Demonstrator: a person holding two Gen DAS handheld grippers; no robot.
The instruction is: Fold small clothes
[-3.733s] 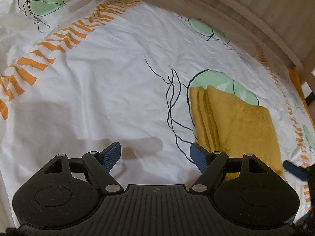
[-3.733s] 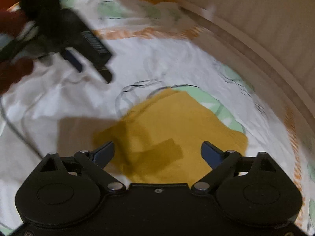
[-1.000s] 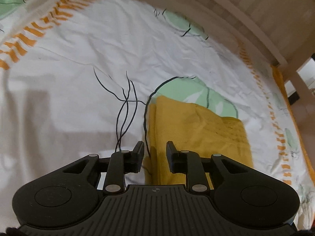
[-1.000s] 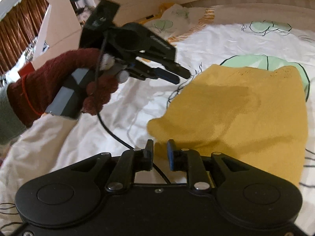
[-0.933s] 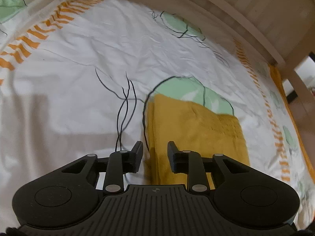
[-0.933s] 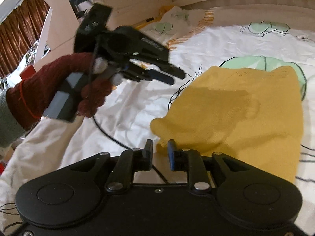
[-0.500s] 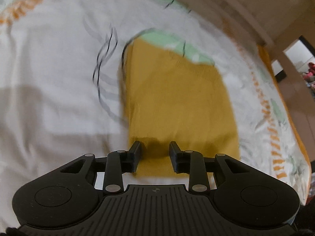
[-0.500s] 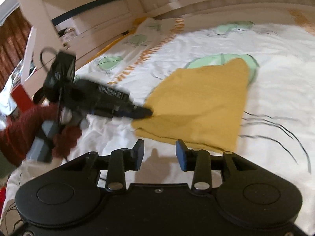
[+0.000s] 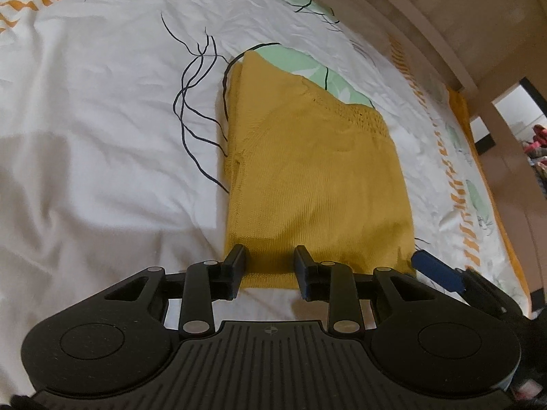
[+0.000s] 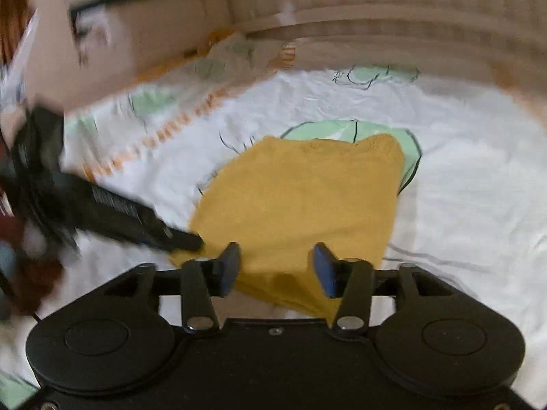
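Left wrist view, garment: the mustard-yellow knitted garment [image 9: 318, 177] is lying folded into a long rectangle on the white printed bedsheet [image 9: 102, 136], its far end resting over a green leaf print.
Left wrist view, left gripper: the left gripper [image 9: 270, 266] is hovering over the near hem, jaws parted narrowly and clamping nothing; the hem is lying flat beneath and between them, probably so it can be pinched for the next fold.
Left wrist view, right gripper: a blue fingertip [image 9: 434, 270] of the right gripper is reaching in at the hem's right corner, seemingly to share the lift.
Right wrist view, right gripper: the right gripper [image 10: 275, 266] has just been opening its jaws; they are standing released over the near edge, with cloth under the gap but not squeezed.
Right wrist view, left gripper: its black finger tip is touching or just beside the left corner; blur is hiding which.
Right wrist view, person: a hand in a dark red glove [image 10: 20, 273] is gripping the left tool.
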